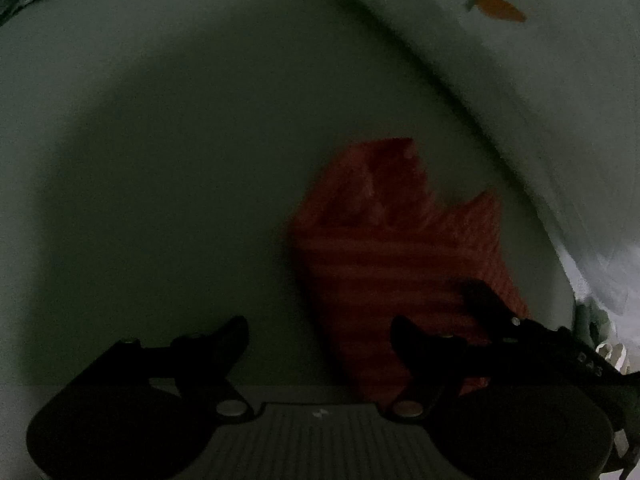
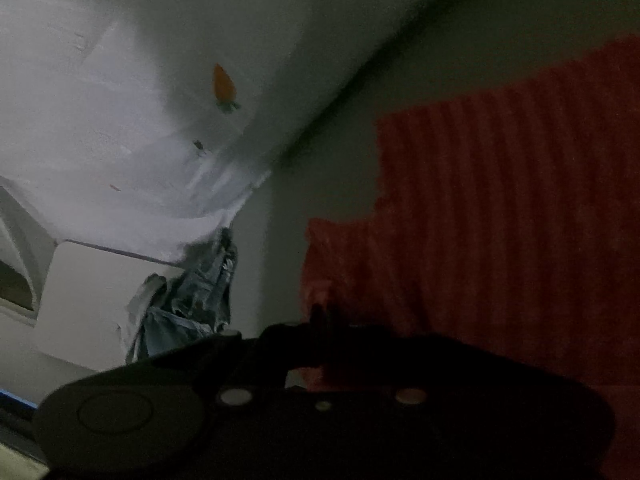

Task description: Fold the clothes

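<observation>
Both grippers work in dim light over a pale bed sheet [image 1: 160, 160]. In the left wrist view the left gripper [image 1: 320, 340] has its two dark fingers spread wide apart, with nothing between them; its right finger [image 1: 416, 344] overlaps the near edge of the red striped garment [image 1: 392, 256]. From the right wrist view the right gripper [image 2: 320, 320] has its fingers pressed together, and a small fold of the red cloth's near left corner sits right at the tips, so it appears to be pinching that corner, though the darkness blurs the contact.

Seen from the left, the garment lies flat just right of centre, its long axis running from near to far, with two uneven points at the far end and faint stripes crossing it from left to right. Its near end is hidden behind the gripper body, and in the right wrist view it runs off the right edge.

Along the far right of the sheet lies a white fabric [image 1: 540, 80] printed with a small orange carrot [image 1: 500, 6]; whether it is a pillow or a blanket cannot be told. A crumpled piece of blue denim [image 2: 200, 292] lies near its end, with light furniture [image 2: 80, 280] behind, too indistinct to identify.
</observation>
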Demonstrator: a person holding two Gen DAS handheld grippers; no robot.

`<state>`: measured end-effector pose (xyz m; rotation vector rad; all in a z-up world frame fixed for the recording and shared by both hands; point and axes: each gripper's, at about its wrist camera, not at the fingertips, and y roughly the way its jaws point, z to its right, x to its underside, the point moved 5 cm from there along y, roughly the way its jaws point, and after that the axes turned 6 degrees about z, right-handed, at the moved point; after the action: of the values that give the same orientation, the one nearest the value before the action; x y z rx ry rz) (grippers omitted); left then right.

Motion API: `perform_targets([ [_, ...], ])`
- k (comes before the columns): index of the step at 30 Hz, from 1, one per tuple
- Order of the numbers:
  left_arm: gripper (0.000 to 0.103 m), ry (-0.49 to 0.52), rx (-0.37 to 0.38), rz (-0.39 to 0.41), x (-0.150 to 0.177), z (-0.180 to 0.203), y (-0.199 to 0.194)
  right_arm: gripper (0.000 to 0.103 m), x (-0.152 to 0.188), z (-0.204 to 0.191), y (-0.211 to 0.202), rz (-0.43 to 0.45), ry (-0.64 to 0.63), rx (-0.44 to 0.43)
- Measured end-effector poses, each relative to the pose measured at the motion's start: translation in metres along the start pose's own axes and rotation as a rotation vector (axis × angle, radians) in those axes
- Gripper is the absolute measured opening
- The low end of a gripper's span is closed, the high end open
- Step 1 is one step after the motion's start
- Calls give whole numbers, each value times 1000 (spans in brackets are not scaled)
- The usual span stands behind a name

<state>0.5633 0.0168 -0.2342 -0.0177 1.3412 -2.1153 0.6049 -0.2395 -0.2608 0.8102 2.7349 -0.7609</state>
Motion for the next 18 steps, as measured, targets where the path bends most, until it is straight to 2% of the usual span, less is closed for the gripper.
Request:
perform_targets([
  [4,79,6,29,75,-11,10,-12,0,-27,0,-25,83,-16,17],
  [8,79,54,46,117,-16,23,-18,0,-63,20,-65,218,21,58],
  [11,79,97,35,113,-12,30,-15,0,-89,47,-107,343,39,143],
  [13,79,117,38,91,-6,33,-10,0,-100,72,-134,406,55,232],
  [16,79,130,48,40,7,38,1,0,-102,104,-160,445,82,344],
  [18,79,148,67,4,17,44,7,1,-100,119,-167,438,99,380],
])
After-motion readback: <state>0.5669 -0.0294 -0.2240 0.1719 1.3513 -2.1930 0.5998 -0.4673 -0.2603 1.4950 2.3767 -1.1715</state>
